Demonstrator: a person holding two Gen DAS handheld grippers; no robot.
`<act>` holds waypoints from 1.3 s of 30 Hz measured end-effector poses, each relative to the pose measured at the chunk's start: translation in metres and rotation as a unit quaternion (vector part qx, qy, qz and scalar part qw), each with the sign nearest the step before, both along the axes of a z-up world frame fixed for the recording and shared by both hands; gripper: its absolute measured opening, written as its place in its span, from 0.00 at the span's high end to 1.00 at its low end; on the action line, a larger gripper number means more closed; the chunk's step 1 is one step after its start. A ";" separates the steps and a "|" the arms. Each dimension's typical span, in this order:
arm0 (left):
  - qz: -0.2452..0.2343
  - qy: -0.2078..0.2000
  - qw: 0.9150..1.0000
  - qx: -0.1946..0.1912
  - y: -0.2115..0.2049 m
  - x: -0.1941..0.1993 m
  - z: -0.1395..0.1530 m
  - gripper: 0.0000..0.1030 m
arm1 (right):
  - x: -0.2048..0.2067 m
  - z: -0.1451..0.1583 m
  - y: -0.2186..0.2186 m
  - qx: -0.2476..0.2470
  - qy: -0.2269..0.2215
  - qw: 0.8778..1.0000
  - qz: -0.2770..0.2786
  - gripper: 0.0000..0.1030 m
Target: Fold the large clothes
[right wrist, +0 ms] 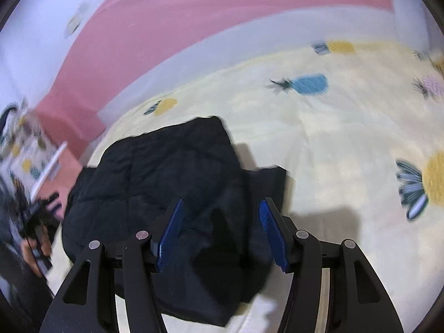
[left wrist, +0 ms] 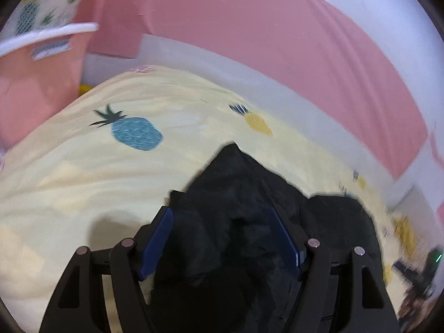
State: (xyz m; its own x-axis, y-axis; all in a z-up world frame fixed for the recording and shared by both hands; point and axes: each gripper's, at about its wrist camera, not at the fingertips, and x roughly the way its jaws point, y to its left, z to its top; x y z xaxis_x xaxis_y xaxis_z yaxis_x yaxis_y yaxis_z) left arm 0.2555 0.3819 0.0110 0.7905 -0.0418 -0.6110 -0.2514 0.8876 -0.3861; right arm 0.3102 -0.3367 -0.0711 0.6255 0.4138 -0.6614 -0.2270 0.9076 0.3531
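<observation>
A black padded garment [left wrist: 249,208] lies bunched on a pale yellow bed cover with pineapple prints [left wrist: 83,172]. My left gripper [left wrist: 222,216] is open, its blue pads [left wrist: 158,238] spread wide over the near part of the garment. In the right wrist view the same garment [right wrist: 166,172] lies in a rough heap on the cover [right wrist: 333,144]. My right gripper [right wrist: 222,208] is open above the garment's right part, nothing between its pads [right wrist: 172,227]. The other gripper and the hand holding it [right wrist: 36,236] show at the far left edge.
A pink headboard or wall panel [left wrist: 277,33] runs behind the bed. A pineapple-print pillow [left wrist: 41,5] and a white rail [left wrist: 47,36] stand at the upper left. Open bed cover spreads to the right of the garment [right wrist: 360,194].
</observation>
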 end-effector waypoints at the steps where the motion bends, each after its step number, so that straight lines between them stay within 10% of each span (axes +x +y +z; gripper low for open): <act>1: -0.010 0.008 1.000 0.002 -0.006 0.007 -0.002 0.29 | 0.004 0.003 0.014 -0.009 -0.005 1.000 0.013 0.44; 13: 0.009 0.026 0.999 0.038 -0.022 0.015 -0.014 0.29 | 0.025 -0.019 0.063 -0.068 0.032 0.997 0.026 0.44; 39: -0.029 -0.011 0.990 0.136 -0.210 -0.236 0.041 0.29 | -0.231 0.047 0.112 -0.132 -0.085 0.987 0.038 0.44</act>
